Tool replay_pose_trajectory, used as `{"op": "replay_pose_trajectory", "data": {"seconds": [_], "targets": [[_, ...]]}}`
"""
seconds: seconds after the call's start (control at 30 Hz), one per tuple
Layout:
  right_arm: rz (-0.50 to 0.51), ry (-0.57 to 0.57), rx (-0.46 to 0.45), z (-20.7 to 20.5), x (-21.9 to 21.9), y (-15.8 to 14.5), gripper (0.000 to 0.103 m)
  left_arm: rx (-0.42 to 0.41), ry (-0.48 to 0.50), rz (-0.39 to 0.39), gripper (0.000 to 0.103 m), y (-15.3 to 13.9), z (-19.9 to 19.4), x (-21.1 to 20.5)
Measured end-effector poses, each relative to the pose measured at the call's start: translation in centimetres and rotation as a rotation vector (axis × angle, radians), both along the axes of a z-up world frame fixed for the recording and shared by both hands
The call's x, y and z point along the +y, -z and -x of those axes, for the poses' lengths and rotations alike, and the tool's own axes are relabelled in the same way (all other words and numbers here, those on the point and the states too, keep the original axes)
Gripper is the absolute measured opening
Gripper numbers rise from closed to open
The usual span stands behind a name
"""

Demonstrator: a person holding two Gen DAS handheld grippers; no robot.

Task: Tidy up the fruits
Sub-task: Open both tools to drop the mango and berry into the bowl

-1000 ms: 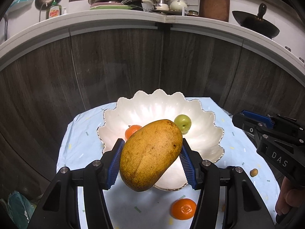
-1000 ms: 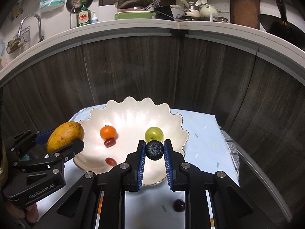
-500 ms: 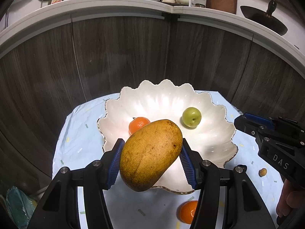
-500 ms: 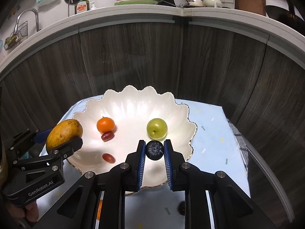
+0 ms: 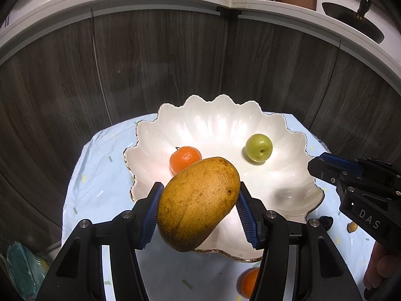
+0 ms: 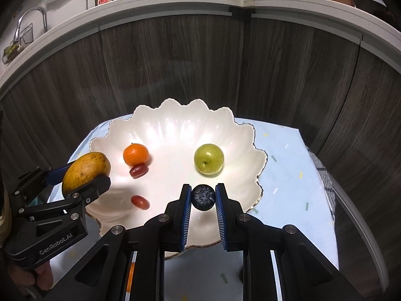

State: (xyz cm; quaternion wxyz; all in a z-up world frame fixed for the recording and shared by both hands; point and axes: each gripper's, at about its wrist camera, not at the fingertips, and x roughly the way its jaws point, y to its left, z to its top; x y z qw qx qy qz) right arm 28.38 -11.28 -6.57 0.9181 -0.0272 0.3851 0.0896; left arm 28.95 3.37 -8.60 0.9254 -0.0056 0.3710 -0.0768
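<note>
A white scalloped bowl (image 5: 220, 125) (image 6: 175, 120) stands on a light blue cloth. It holds a tangerine (image 5: 185, 158) (image 6: 135, 154), a green apple (image 5: 258, 147) (image 6: 208, 158) and two red grapes (image 6: 138, 170) (image 6: 139, 201). My left gripper (image 5: 198, 213) is shut on a yellow mango (image 5: 198, 203) (image 6: 85, 169), above the bowl's near left rim. My right gripper (image 6: 203, 198) is shut on a dark blueberry (image 6: 203, 197), above the bowl's near part; it also shows in the left wrist view (image 5: 325, 165).
On the cloth (image 5: 100, 175) lie a second tangerine (image 5: 248, 283), a dark fruit (image 5: 325, 222) and a small brown fruit (image 5: 352, 226) near the bowl's front. Dark wood cabinet fronts (image 6: 175, 62) rise behind, under a counter with dishes.
Both grippers have moved forward over the bowl, each with its fruit still held. The bowl and its fruit look larger and nearer in both views.
</note>
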Motion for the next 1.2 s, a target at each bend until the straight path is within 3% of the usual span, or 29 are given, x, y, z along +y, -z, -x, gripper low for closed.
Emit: {"op": "replay_pose_trajectory", "data": {"seconds": [0.43,0.47,0.53,0.6,0.67,0.77,0.97,1.2], "targets": [[0.001,0.003,0.027,-0.4,0.0,0.4,0.022,0.061,-0.002,0.01,0.057,0.8,-0.6,-0.1],[0.001,0.004,0.029,-0.5,0.0,0.4,0.024,0.062,-0.005,0.009,0.059,0.8,-0.6,-0.1],[0.006,0.013,0.021,-0.4,0.0,0.2,0.04,0.05,-0.017,-0.003,0.066,0.6,-0.5,-0.1],[0.019,0.026,-0.004,-0.1,-0.1,-0.1,0.063,0.045,-0.024,-0.001,0.073,0.5,-0.5,0.0],[0.03,0.035,-0.025,0.1,-0.1,-0.5,0.069,0.044,-0.033,-0.005,0.074,0.4,-0.5,0.2],[0.034,0.031,-0.024,0.2,0.0,-0.7,0.069,0.039,-0.042,-0.005,0.08,0.2,-0.4,0.3],[0.019,0.045,-0.036,0.6,-0.2,-1.1,0.08,0.001,-0.058,-0.011,0.094,-0.8,0.3,0.4],[0.014,0.061,-0.052,1.4,-0.5,-2.1,0.081,-0.023,-0.069,-0.006,0.101,-1.9,1.0,0.4]]}}
